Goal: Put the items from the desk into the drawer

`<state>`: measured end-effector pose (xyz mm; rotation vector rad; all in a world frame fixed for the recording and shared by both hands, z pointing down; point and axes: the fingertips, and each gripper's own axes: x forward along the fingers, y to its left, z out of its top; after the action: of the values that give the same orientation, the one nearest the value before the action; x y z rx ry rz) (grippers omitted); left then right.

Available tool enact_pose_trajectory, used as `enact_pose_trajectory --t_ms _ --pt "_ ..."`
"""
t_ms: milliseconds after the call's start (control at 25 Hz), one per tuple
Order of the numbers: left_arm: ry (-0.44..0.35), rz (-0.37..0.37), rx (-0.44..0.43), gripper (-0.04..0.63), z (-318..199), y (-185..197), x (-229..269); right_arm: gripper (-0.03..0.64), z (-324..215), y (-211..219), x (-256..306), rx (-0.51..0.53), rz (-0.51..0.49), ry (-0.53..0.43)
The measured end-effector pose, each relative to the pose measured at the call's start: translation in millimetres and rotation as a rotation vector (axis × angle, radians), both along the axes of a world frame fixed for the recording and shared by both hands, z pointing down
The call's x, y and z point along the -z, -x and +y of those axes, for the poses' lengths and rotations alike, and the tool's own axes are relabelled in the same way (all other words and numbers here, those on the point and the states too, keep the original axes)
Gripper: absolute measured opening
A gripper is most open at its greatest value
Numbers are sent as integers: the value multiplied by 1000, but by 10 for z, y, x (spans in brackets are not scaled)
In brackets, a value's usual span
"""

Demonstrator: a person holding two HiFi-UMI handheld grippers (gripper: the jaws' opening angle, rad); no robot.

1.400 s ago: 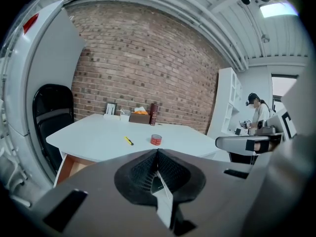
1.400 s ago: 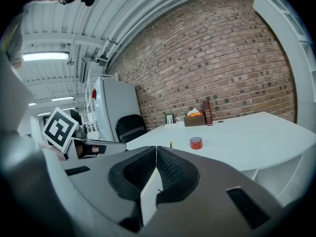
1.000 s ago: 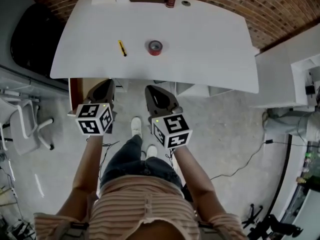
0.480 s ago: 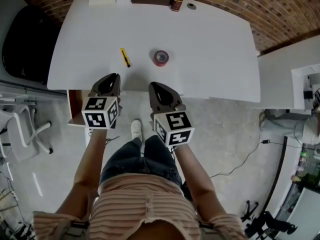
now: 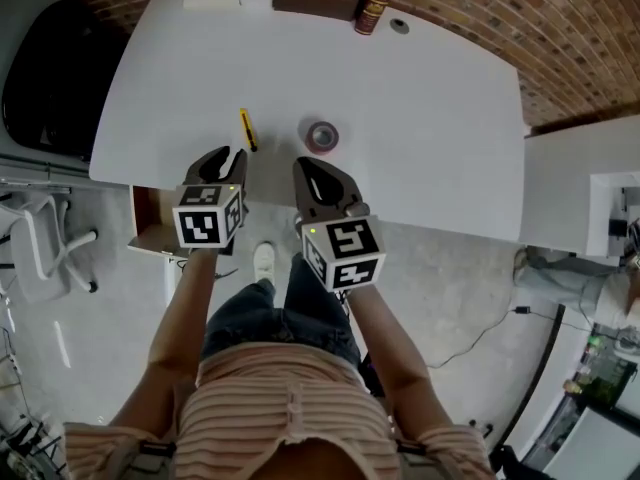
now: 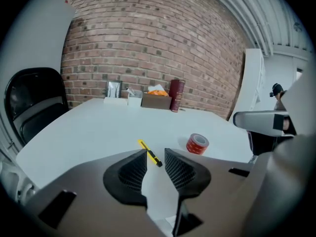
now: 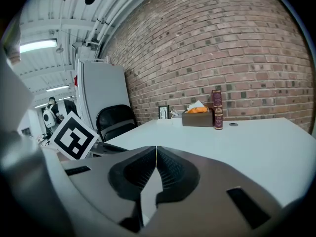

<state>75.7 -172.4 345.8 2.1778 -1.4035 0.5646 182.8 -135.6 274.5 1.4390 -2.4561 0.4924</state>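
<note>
While the left gripper (image 6: 155,154) hangs at the near edge of the desk (image 5: 420,118), its jaws have just been opening and stand apart, nothing between them; the right gripper (image 7: 156,149) has its jaws pressed together. Just ahead on the desk lie a yellow cutter (image 5: 247,129) and a red tape roll (image 5: 322,136).

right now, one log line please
left tongs: just opening, empty, facing yellow cutter | right tongs: shut, empty | red tape: on desk
</note>
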Motion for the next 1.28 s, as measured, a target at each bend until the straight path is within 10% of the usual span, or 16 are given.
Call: enact_pose_trajectory --t_ms 800,1280 --pt "255 -190 246 149 -655 -201 -549 17 -1004 -200 -248 294 -13 109" --pt "384 -184 350 147 -648 -167 -728 17 -1139 -172 -347 345 -31 156"
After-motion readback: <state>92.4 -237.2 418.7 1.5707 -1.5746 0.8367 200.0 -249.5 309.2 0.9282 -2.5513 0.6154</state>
